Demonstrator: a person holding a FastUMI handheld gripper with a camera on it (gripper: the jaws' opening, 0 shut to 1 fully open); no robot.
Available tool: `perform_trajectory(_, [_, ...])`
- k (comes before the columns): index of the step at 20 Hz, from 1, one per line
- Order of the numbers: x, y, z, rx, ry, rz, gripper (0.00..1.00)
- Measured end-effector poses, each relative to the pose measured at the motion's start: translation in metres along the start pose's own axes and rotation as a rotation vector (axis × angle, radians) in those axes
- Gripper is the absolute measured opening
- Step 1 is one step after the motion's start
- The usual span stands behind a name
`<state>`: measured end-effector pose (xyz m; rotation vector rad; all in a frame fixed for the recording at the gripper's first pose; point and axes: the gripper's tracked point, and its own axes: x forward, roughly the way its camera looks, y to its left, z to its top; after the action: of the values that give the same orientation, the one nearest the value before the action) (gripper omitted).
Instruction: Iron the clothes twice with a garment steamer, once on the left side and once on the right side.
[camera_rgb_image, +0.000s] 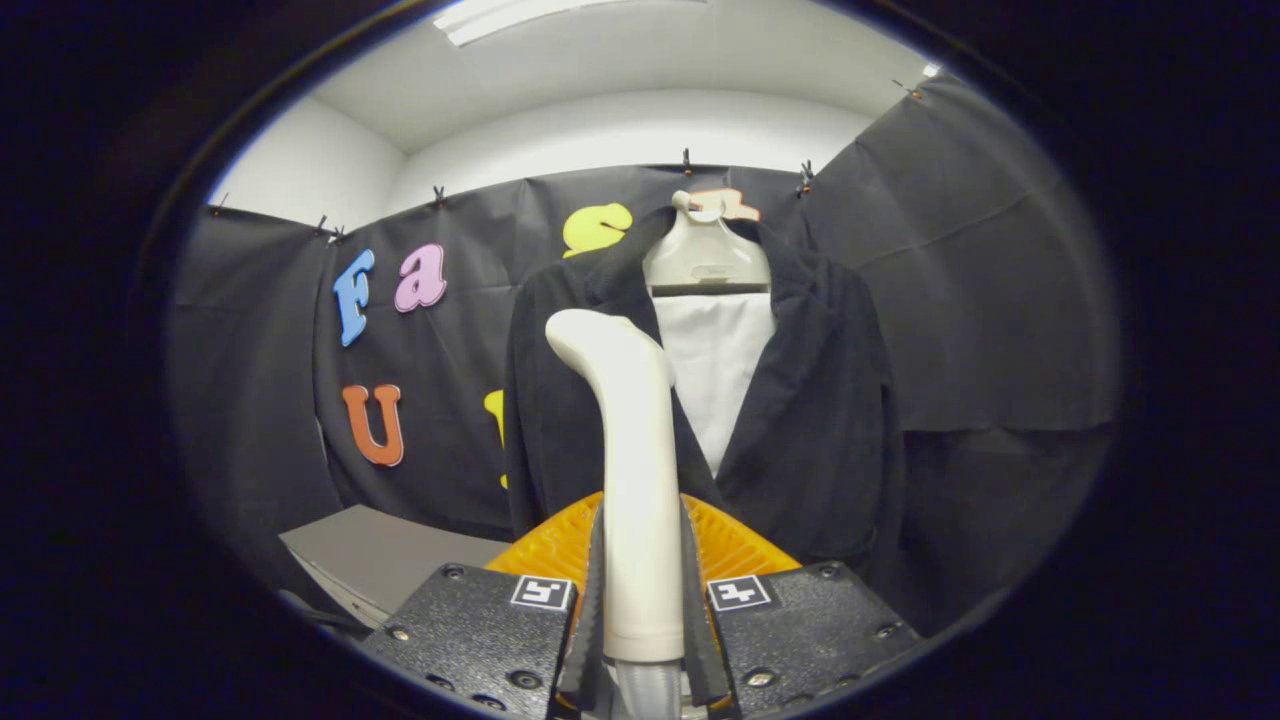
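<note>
My gripper (642, 600) pinches the steamer (630, 480) handle, both fingers (592, 600) pressed on it. The jacket (700, 400) hangs just beyond the steamer head; contact uncertain. Judged step: starting one pass; next, stroke down along that side.

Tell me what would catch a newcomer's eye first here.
First, the white steamer, standing upright between the jaws of the gripper, which are shut on its handle. Just beyond it hangs a dark jacket over a white shirt on a pale hanger, against the booth's black wall. An orange ribbed piece fans out behind the steamer's handle, low by the jaws.
</note>
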<state>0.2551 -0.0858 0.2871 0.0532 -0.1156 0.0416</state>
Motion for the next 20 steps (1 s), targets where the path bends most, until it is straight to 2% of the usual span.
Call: perform_trajectory(20, [-0.027, 0.002, -0.103, -0.028, 0.187, -0.100, 0.36])
